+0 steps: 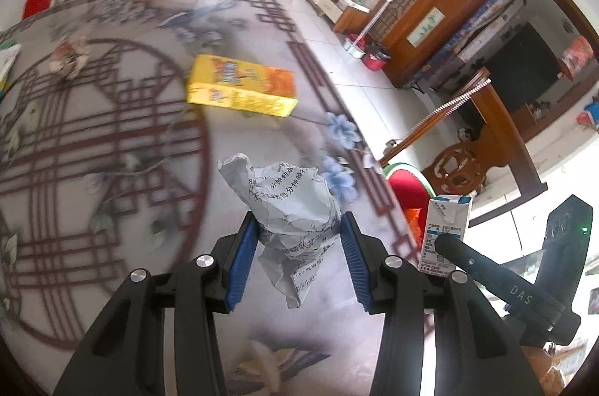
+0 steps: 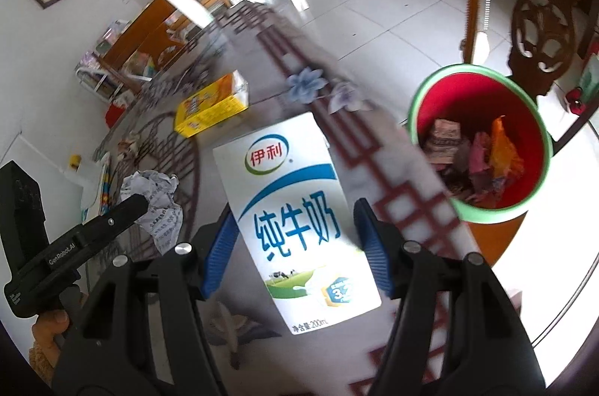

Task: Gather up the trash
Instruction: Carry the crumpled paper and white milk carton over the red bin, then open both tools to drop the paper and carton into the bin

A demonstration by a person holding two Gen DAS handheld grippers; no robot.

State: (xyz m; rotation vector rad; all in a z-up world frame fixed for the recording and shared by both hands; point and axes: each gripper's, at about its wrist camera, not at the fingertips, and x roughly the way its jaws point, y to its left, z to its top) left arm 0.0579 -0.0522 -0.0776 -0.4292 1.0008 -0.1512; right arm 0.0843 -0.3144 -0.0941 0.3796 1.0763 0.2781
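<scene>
My left gripper is shut on a crumpled ball of printed white paper, held above the patterned table top. My right gripper is shut on a white milk carton with blue lettering, upright between the blue pads. That carton and the right gripper's finger show at the right of the left wrist view. The paper ball and the left gripper show at the left of the right wrist view. A red bin with a green rim, holding several wrappers, stands beyond the table edge to the right.
A yellow box lies on the table ahead, also the yellow box. A small crumpled scrap lies at the far left. A carved wooden chair stands behind the bin. White tiled floor stretches beyond the table.
</scene>
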